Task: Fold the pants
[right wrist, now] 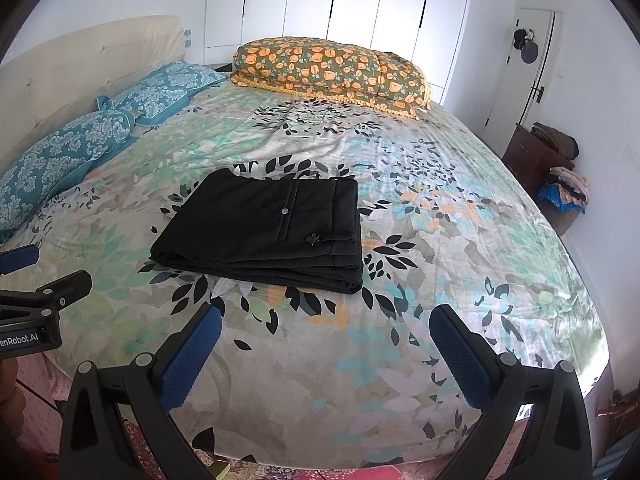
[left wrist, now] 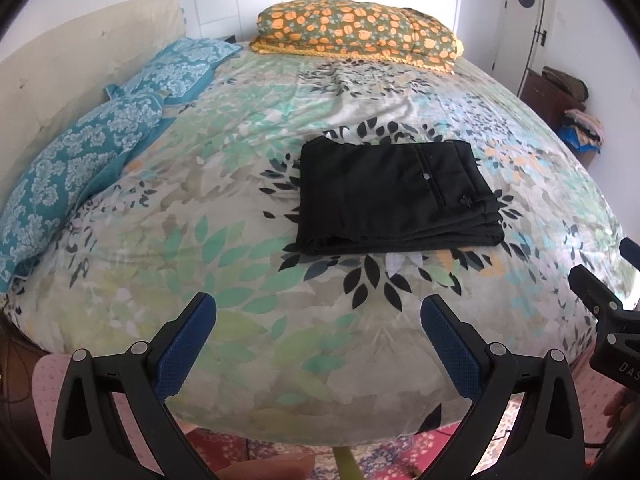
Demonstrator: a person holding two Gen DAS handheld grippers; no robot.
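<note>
Black pants (left wrist: 394,196) lie folded into a flat rectangular stack on the leaf-patterned bed sheet (left wrist: 240,184), a back pocket with a button facing up. In the right wrist view the same pants (right wrist: 266,234) sit left of centre. My left gripper (left wrist: 318,312) is open above the near edge of the bed, well short of the pants, nothing between its blue pads. My right gripper (right wrist: 326,328) is also open and holds nothing, pulled back from the pants. Each gripper shows at the edge of the other's view.
Two teal patterned pillows (left wrist: 80,160) lie along the cream headboard (left wrist: 60,64) at left. An orange floral folded quilt (left wrist: 356,30) rests at the far side. A brown cabinet (right wrist: 532,156) with piled clothes stands at right by a door. A patterned rug (left wrist: 380,452) lies below.
</note>
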